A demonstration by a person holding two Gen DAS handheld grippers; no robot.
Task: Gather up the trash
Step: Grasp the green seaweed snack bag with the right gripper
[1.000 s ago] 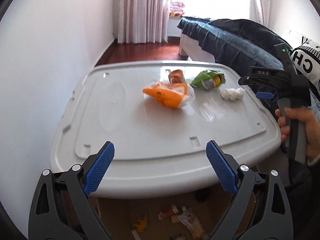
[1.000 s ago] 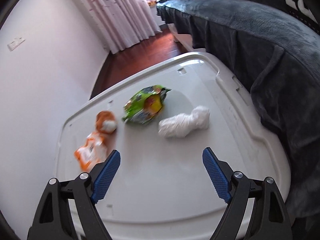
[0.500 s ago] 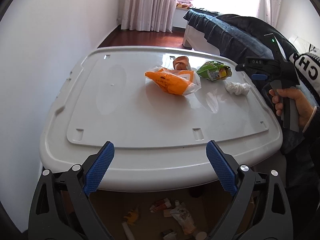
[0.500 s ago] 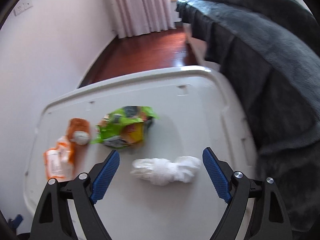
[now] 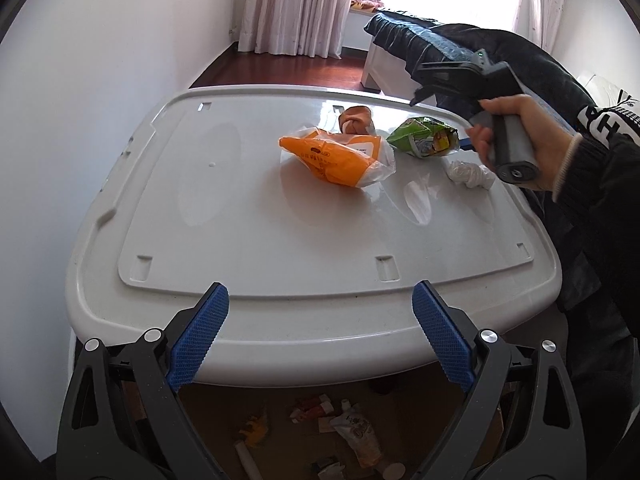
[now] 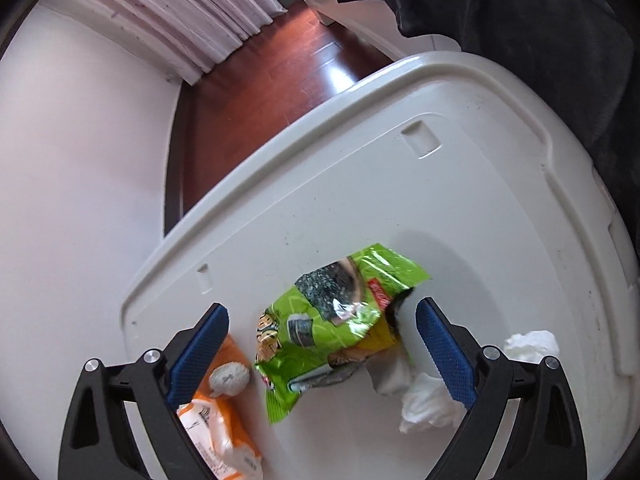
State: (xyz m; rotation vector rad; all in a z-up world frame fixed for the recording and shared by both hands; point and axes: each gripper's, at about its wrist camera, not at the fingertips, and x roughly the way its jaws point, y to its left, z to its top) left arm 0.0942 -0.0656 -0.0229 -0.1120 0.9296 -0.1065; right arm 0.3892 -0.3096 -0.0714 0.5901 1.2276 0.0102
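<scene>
Right gripper [image 6: 322,334] over green wrapper [image 6: 340,320] on the lid [image 6: 460,208]

We find its jaws wide, just opened further, wrapper between them, untouched; our left gripper [image 5: 320,332] hangs open at the lid's near edge.

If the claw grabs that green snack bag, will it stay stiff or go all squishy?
Probably squishy: the green snack bag looks crinkled and torn open, so it should crumple. It seems nearly empty, so likely light. Its shiny foil might slip.
</scene>
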